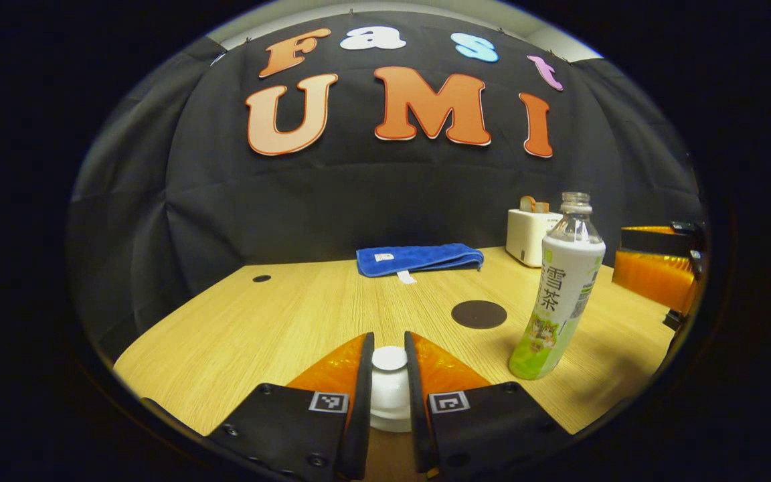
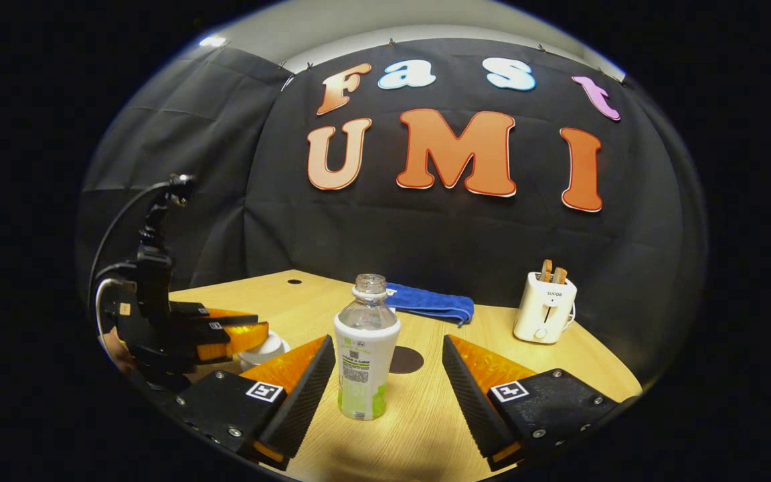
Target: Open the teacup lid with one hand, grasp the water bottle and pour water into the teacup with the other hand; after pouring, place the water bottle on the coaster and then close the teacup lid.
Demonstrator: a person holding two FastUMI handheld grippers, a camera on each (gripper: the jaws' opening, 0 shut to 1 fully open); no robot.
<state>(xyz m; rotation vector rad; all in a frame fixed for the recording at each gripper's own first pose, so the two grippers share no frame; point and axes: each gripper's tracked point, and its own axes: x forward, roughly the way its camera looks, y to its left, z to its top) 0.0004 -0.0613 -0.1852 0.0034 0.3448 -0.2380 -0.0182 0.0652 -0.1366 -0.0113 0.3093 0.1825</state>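
Note:
In the left gripper view my left gripper [image 1: 389, 340] is shut on the tall white knob of the teacup lid [image 1: 389, 388]; the cup below is hidden. To its right stands the uncapped water bottle [image 1: 558, 301] with a white and green label, and behind that lies the dark round coaster [image 1: 478, 314]. In the right gripper view my right gripper [image 2: 389, 345] is open, with the bottle [image 2: 365, 355] upright between its fingers, nearer the left one. The coaster [image 2: 409, 361] peeks out behind the bottle. At the left, the left gripper [image 2: 255, 336] sits over the white teacup [image 2: 266, 351].
A folded blue towel [image 1: 419, 258] lies at the back of the wooden table [image 1: 278, 321]. A white toaster [image 2: 546, 308] with bread in it stands at the back right. A small dark hole [image 1: 262, 278] marks the table's far left.

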